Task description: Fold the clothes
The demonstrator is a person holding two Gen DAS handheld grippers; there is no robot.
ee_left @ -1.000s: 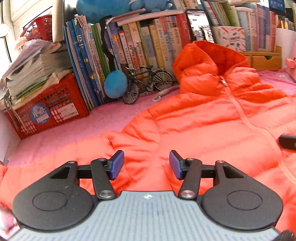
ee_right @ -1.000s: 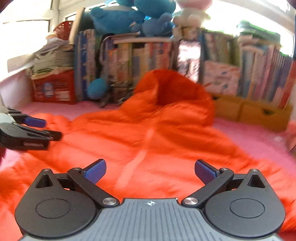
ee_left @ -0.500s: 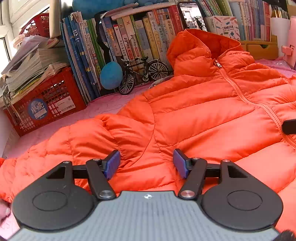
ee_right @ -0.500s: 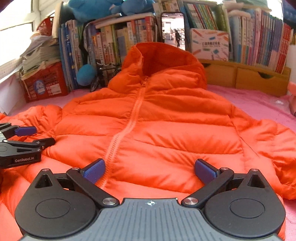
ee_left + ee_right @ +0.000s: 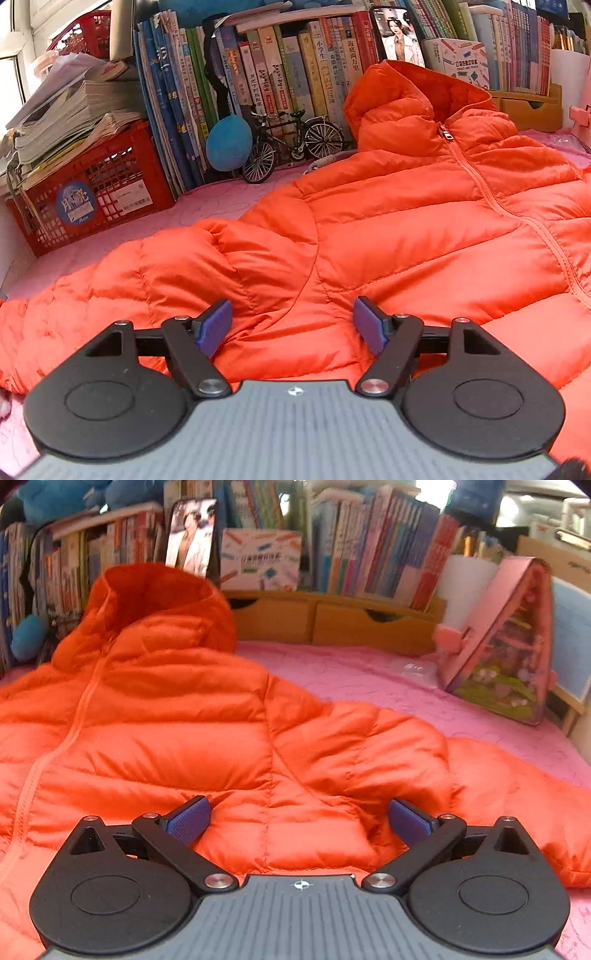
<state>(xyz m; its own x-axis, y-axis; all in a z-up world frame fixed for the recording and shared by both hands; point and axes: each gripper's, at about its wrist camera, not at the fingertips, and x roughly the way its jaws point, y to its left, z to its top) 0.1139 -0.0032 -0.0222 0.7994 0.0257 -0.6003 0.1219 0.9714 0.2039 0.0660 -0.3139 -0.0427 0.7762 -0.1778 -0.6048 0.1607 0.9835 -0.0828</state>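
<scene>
Across the pink bedspread [image 5: 369,672] the jacket [image 5: 406,229] lies front up, zipped, sleeves out to left and right. Your left gripper [image 5: 291,325] has just been opening above the left sleeve seam, nothing pinched; the right gripper [image 5: 299,819] hangs spread over the right armpit, also empty. The puffy shell looks slick, so a shallow pinch may slip, or catch only the top layer. Dragging a sleeve far could knock the toy bicycle [image 5: 291,144].
</scene>
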